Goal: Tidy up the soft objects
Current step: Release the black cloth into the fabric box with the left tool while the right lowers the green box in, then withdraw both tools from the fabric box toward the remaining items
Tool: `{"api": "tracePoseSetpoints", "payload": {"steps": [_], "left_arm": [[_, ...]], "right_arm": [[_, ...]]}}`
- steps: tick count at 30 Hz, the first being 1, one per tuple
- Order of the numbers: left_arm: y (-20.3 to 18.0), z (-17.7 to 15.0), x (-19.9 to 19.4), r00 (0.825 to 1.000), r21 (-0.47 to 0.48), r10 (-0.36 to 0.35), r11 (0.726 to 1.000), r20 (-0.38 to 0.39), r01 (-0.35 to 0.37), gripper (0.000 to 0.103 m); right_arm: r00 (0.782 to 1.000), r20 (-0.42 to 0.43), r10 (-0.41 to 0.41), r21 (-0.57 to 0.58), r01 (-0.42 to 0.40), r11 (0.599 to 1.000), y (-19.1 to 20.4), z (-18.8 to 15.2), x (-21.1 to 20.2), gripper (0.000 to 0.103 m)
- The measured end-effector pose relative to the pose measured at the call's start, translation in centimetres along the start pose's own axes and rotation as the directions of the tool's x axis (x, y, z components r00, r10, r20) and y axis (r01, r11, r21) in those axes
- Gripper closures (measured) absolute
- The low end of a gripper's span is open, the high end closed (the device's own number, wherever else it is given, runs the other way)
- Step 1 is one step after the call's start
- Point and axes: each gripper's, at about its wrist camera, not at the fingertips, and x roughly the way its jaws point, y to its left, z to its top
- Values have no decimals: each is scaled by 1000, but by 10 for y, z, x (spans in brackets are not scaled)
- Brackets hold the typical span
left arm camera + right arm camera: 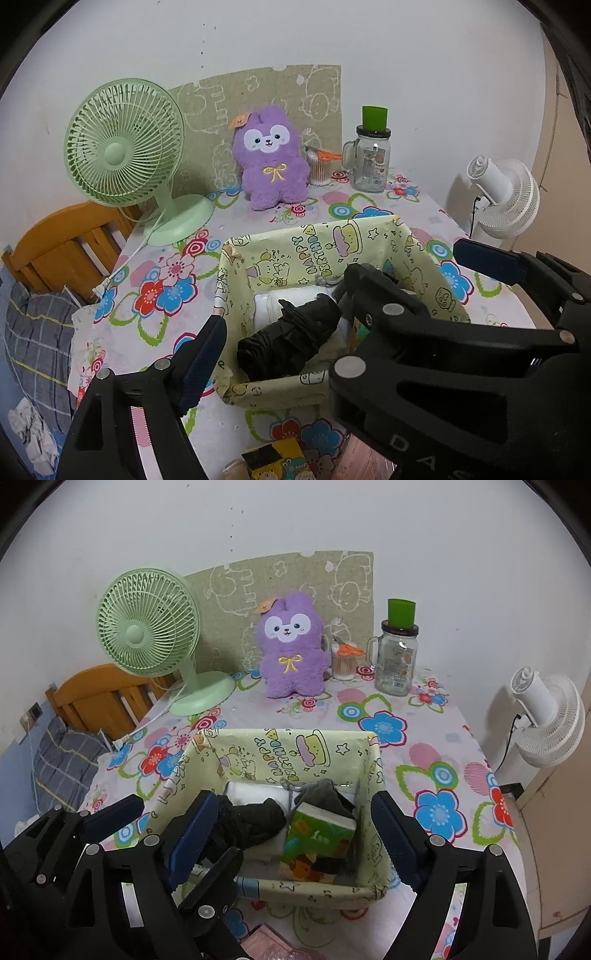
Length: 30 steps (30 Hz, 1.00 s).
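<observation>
**Both grippers hanging open over the yellow cartoon-print box**

A pale yellow fabric-lined box (295, 886) printed with cartoon figures is sitting on the table (436, 738) under a flowered cloth. Beyond the box, against the wall, a purple plush rabbit (291, 653) is standing upright, with a mint-green desk fan (147, 635) to its left and a glass mug-jar with a green cap (397, 657) to its right; a small tub of cotton swabs (343, 664) is standing between the rabbit and the jar. A white fan (546, 723) is standing off the table's right edge.

Inside the box, a rolled black fabric bundle (291, 339) is lying on white folded cloth (255, 794), and a green tissue packet (321, 838) is leaning at the right side with a grey cloth (325, 794) behind it.

The left gripper (332, 295) is tilting down toward the box, its blue-padded fingers (203, 354) spread wide, one at the box's left outer wall and the other above its right wall, gripping nothing. The right gripper (295, 834) is angling down likewise, its fingers (395, 834) wide apart and empty, straddling the bundle and the packet without pressing on them.
</observation>
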Motion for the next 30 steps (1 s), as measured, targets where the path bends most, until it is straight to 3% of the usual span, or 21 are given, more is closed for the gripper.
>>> {"api": "tracePoseSetpoints", "payload": {"steps": [11,30], "left_arm": [[-2,-7,-22,1000,-7,-8,1000,26,8,16],[-16,-26,-64,997,18,-5,1000,83,3,14]], "right_arm": [[998,45,-39,-28,40,999,6,-7,-28,15],[996,86,-37,-23,39,999,9,-28,-71,15]]}}
